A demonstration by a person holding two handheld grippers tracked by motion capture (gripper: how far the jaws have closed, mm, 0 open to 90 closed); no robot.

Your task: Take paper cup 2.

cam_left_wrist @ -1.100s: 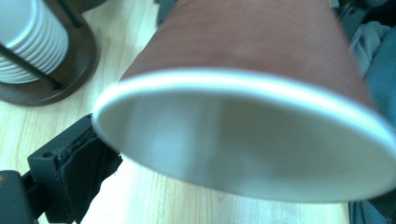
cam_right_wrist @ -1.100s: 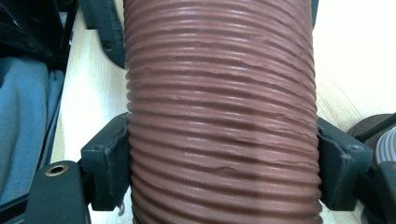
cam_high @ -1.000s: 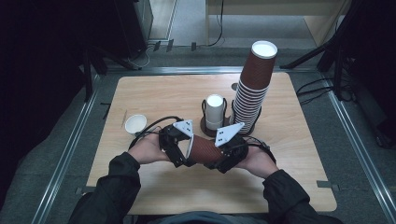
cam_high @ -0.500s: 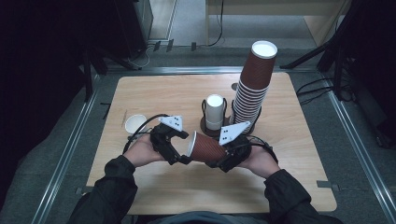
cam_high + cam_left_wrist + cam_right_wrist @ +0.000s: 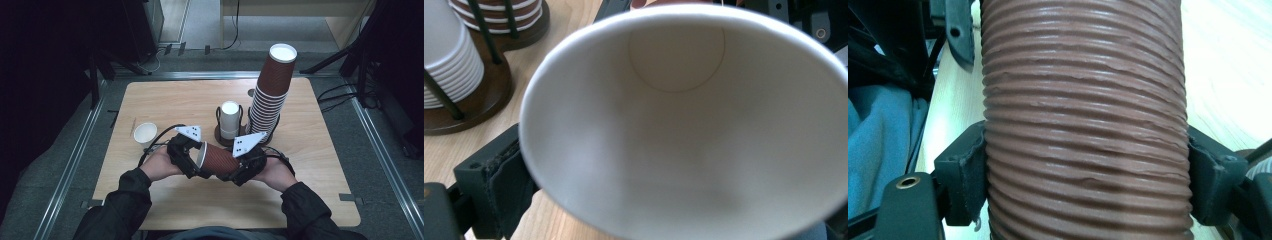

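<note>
A brown ribbed cup (image 5: 218,159) lies sideways above the table (image 5: 320,195), held between both grippers near the front edge, white rim pointing to the person's left. The right gripper (image 5: 243,167) has its jaws closed on the ribbed wall of the cup; in the right gripper view the brown cup (image 5: 1085,120) fills the gap between the two black pads (image 5: 967,172), both pressed against it. The left gripper (image 5: 192,159) sits at the rim end. In the left gripper view the white inside of the cup (image 5: 684,125) faces the camera, and one black pad (image 5: 506,185) touches the outside of the rim at lower left; the other jaw is hidden behind the cup, so how firmly it grips is unclear.

Behind the hands a dark wooden stand (image 5: 220,135) holds a short stack of white cups (image 5: 230,119), and just right of it a tall leaning stack of brown cups (image 5: 269,95). A single small white cup (image 5: 145,133) stands upright on the table left of the left gripper, apart from it.
</note>
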